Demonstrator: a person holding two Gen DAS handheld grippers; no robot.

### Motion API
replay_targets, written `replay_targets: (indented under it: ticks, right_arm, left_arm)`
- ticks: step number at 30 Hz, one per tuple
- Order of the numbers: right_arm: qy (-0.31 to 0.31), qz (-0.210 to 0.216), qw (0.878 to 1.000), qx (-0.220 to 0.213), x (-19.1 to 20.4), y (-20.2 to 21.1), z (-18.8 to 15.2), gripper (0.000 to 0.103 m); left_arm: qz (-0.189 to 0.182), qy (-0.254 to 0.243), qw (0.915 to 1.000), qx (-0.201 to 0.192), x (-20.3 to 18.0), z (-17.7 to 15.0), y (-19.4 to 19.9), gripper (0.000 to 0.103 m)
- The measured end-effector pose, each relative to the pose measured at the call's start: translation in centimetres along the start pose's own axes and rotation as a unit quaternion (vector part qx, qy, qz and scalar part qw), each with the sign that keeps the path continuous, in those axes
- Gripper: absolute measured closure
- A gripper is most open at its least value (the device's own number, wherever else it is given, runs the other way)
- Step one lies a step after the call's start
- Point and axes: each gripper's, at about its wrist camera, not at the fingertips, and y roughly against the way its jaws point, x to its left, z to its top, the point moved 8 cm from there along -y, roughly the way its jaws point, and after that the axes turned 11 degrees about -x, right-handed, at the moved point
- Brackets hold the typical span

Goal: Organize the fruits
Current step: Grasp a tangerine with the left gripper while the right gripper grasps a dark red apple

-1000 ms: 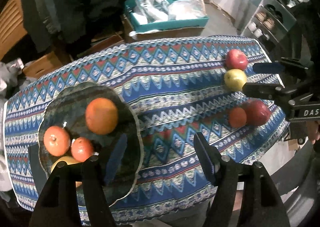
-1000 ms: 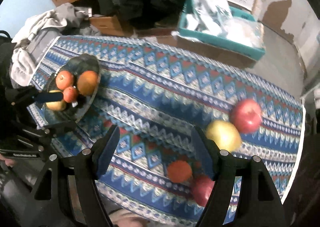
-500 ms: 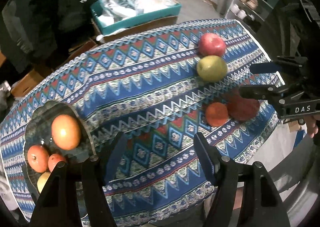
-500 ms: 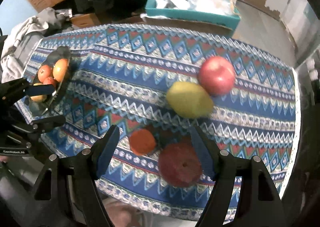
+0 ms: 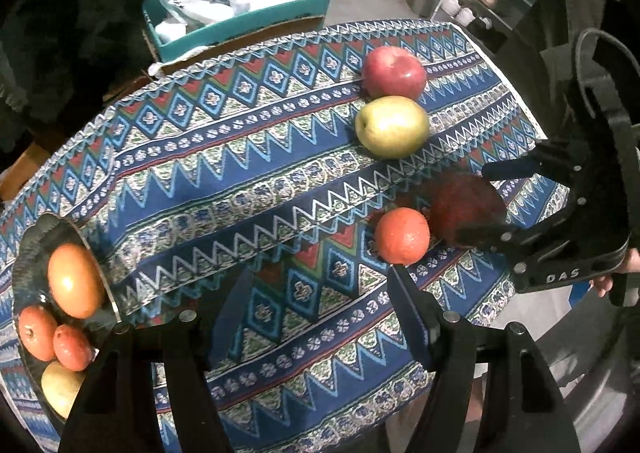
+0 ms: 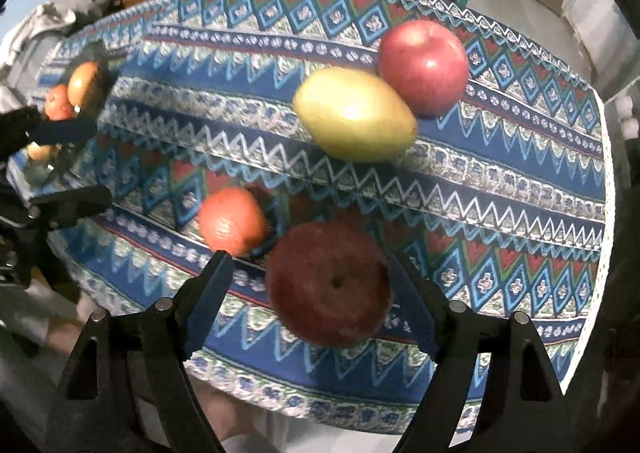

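**fruitfan:** Dark red apple [image 6: 330, 287] sits right between the right gripper [image 6: 316, 285] fingers, jaws spread wide on either side of it, not clamping. Just past the left fingertip [image 6: 218, 267] is a small orange [image 6: 232, 221], close beside the apple. Further out ahead there's a yellow-green apple [image 6: 354, 119], and beyond that a brighter red apple [image 6: 424, 67] touching it.

**tablecloth_guy:** Any readable text? And the other hand?

**fruitfan:** Only "DAS" in white on the right gripper body, seen from the left wrist cam. Left gripper [image 5: 316, 313] is open too, nothing between its fingers, just the patterned tablecloth [image 5: 248, 189]. Off to the left of its left finger is a glass plate [image 5: 60, 225] with a big orange [image 5: 74, 279], two small reddish fruits and a yellowish one. Way behind the table, a teal box [image 5: 244, 23] with white bags in it.
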Motion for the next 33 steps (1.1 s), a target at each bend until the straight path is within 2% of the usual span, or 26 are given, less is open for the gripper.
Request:
replay_targets:
  ticks: [7, 10, 14, 19, 26, 33]
  right_arm:
    - [0.005, -0.01, 1.0, 0.02, -0.4, -2.0, -1.0, 0.022]
    - [0.003, -0.005, 1.0, 0.024, -0.4, -2.8, -1.3, 0.028]
    - [-0.003, 0.009, 1.0, 0.019, -0.2, -3.4, -1.4, 0.028]
    - [-0.014, 0.011, 1.0, 0.001, -0.8, -3.0, -1.2, 0.029]
    - [-0.06, -0.017, 0.997, -0.047, -5.7, 0.2, -0.1, 0.029]
    - [-0.083, -0.015, 0.994, -0.063, -7.4, 1.3, 0.6, 0.029]
  left_arm:
    - [-0.016, 0.013, 0.9998, 0.007, -0.6, 0.1, -1.7, 0.032]
    - [-0.025, 0.02, 0.9994, 0.012, -0.9, 0.2, -2.3, 0.032]
    - [-0.032, 0.02, 0.9992, 0.013, -1.7, 0.5, -3.0, 0.032]
    - [-0.039, 0.012, 0.9991, 0.014, -2.6, 0.8, -3.7, 0.032]
    - [-0.046, 0.006, 0.9988, 0.017, -4.0, 0.8, -4.9, 0.028]
    - [-0.055, 0.005, 0.9976, 0.041, -5.4, 0.1, -7.0, 0.028]
